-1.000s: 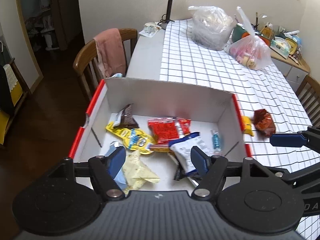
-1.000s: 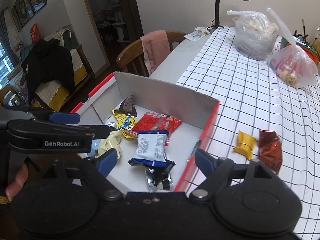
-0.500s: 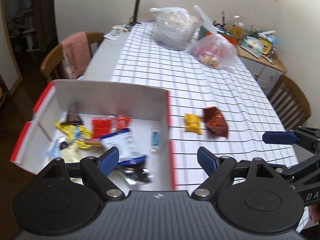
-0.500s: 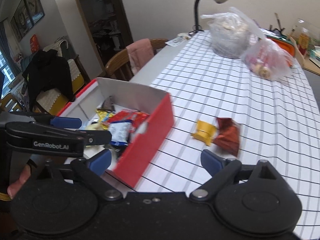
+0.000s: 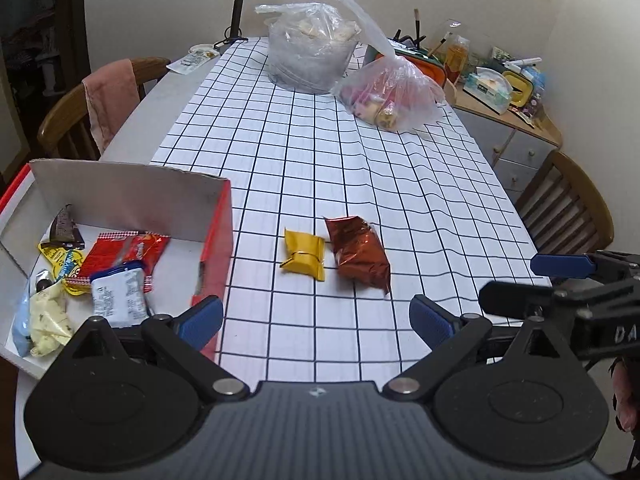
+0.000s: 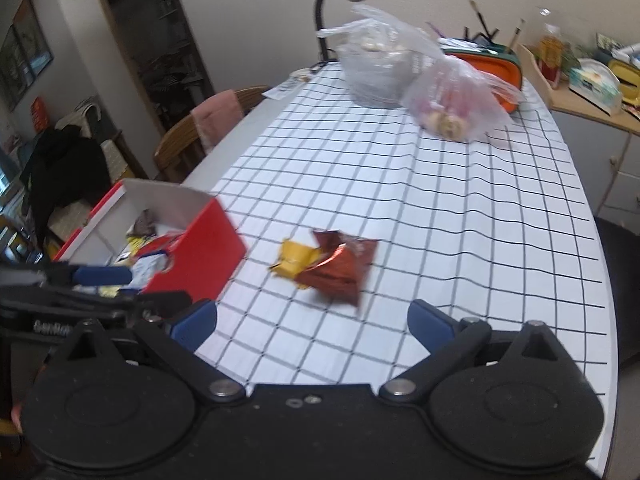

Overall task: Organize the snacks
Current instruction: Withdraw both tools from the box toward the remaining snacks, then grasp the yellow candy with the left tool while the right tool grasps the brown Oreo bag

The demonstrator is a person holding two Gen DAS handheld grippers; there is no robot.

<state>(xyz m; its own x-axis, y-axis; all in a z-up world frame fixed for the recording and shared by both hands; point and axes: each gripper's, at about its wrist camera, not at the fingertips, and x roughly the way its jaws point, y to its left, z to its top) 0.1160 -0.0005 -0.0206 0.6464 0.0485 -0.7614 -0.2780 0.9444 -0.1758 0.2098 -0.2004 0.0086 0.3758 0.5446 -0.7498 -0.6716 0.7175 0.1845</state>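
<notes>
Left of the yellow packet (image 5: 303, 259), the red-sided box (image 5: 216, 240) holds the gathered snacks, presumably sorted there. The brown packet (image 5: 360, 254) lies just right of it, awaiting collection. Left gripper (image 5: 316, 316) and right gripper (image 6: 312, 322) are both opening, nothing between them. "GenRob" reads on the left tool.

The left gripper (image 5: 316, 318) is matte black plastic with two blue-padded fingers (image 5: 200, 318), a ribbed grey housing, two round flat discs at its base and silver pivot screws. The right gripper (image 6: 312, 322) looks alike: black body, blue fingers (image 6: 432, 326), silver screws. White lettering beginning "GenRob" marks the left gripper's side in the right wrist view.
</notes>
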